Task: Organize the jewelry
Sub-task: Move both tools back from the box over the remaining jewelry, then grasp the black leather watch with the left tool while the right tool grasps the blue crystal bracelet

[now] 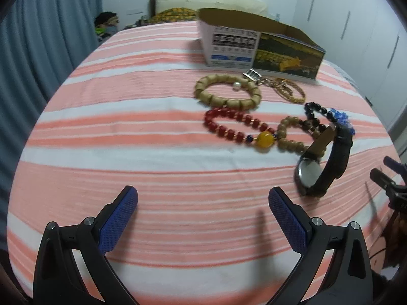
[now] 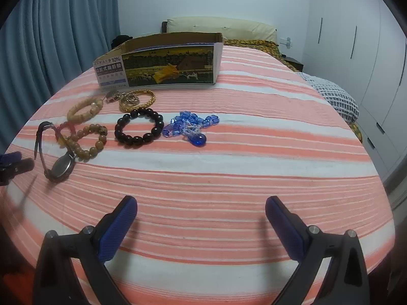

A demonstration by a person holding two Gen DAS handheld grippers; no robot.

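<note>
Both grippers sit low over the striped pink-and-white bedspread (image 2: 254, 152) with nothing in them. The left gripper (image 1: 203, 200) has its blue-padded fingers spread wide apart, and the right gripper (image 2: 201, 208) is spread just the same.

All the jewelry lies in a loose cluster on the bed, just in front of an open cardboard box (image 2: 162, 63) with a farm picture on its side. Closest to the box are a pale wooden bead bracelet (image 1: 227, 90) with one white pearl-like bead, and a gold chain bracelet (image 2: 138, 100) tangled with some small metal bits, maybe a keyring or charm, too blurry to say. Nearer to the grippers: a red bead bracelet (image 1: 239, 124) with a big yellow bead, a small tan bead bracelet (image 2: 89, 139) touching it, a dark bead bracelet (image 2: 139, 128), and a pile of blue glass beads (image 2: 190, 125) off to that one's right.

A wristwatch (image 1: 320, 160) with a dark strap stands on its edge at the near side of the cluster, overlapping the tan beads.
</note>
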